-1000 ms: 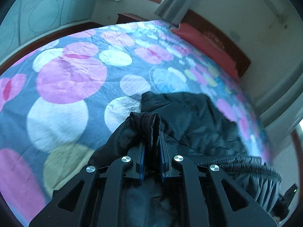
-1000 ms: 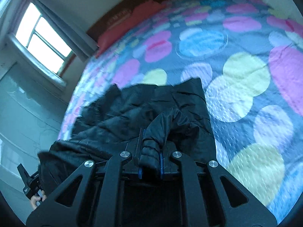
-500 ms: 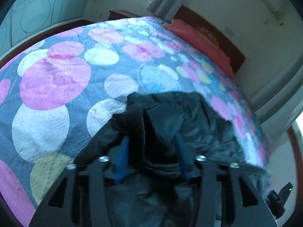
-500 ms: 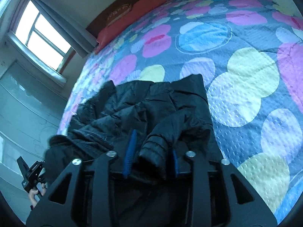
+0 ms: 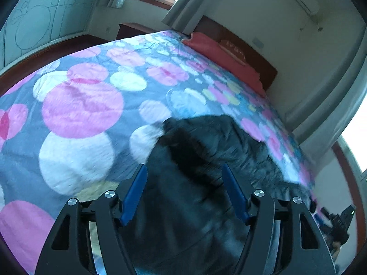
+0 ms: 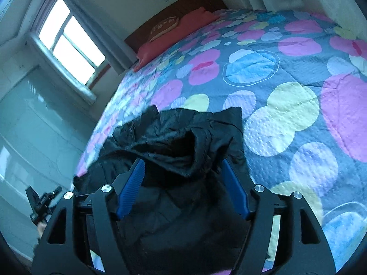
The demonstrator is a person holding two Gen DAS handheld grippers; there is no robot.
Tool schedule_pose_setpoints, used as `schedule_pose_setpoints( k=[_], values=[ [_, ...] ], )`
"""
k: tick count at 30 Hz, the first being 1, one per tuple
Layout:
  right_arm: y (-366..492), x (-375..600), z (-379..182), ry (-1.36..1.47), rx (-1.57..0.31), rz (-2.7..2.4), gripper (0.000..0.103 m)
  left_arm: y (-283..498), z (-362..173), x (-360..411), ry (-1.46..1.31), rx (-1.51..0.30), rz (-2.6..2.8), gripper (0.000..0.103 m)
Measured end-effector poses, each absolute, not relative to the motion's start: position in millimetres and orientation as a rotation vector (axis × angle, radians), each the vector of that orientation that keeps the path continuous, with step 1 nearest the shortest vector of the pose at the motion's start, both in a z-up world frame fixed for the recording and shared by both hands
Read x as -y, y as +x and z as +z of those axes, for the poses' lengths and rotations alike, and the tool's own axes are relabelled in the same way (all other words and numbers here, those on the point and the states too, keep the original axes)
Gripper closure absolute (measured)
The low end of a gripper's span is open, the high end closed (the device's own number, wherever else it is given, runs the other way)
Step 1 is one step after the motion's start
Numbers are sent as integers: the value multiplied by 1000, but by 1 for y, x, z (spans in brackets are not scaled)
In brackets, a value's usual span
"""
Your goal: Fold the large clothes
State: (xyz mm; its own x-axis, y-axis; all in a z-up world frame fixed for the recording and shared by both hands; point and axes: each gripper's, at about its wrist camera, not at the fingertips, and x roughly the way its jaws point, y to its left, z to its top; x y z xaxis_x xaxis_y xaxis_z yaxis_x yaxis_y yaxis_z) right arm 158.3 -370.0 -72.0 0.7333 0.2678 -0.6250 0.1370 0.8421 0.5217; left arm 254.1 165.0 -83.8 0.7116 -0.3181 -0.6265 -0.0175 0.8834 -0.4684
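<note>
A black puffer jacket [image 5: 206,155] lies folded on the near part of a bed with a quilt of coloured circles [image 5: 82,110]. My left gripper [image 5: 184,169] hovers over the jacket's near edge, its jaws opening, blue pads clear of the cloth below. In the right wrist view the same jacket [image 6: 179,142] is bunched in a heap on the quilt [image 6: 293,105]. My right gripper [image 6: 183,163] is above it, jaws opening too, the fabric lying under and between the pads without being pinched. The left view is blurred.
A red pillow [image 5: 220,52] lies against the dark wooden headboard [image 5: 238,43] at the far end. Windows with grey curtains [image 6: 71,43] line the wall. The other gripper [image 5: 337,220] shows at the bed's edge. Bare quilt stretches beyond the jacket.
Both grippers were shut on folds of the jacket; both have let go and spread wide. The released cloth has dropped onto the heap, and both grippers have pulled back and risen a little.
</note>
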Motion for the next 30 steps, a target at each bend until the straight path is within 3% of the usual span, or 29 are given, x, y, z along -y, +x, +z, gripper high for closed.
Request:
schedule_pose_setpoints(
  k=[12, 14, 23, 24, 29, 30],
  values=[
    [198, 357, -90, 323, -812, 17, 33, 274, -113, -157, -390, -853, -230, 36],
    [212, 354, -88, 266, -814, 29, 26, 284, -114, -154, -385, -872, -247, 36],
    [247, 360, -100, 234, -865, 123, 26, 328, -110, -150, -265, -934, -303, 36],
    [249, 360, -102, 237, -871, 127, 28, 332, -111, -150, -260, -939, -308, 36],
    [253, 359, -114, 239, -887, 123, 54, 358, -119, -143, -213, -1000, -336, 36],
    [253, 359, -115, 238, -885, 121, 56, 360, -120, -142, -202, -1006, -333, 40]
  ],
)
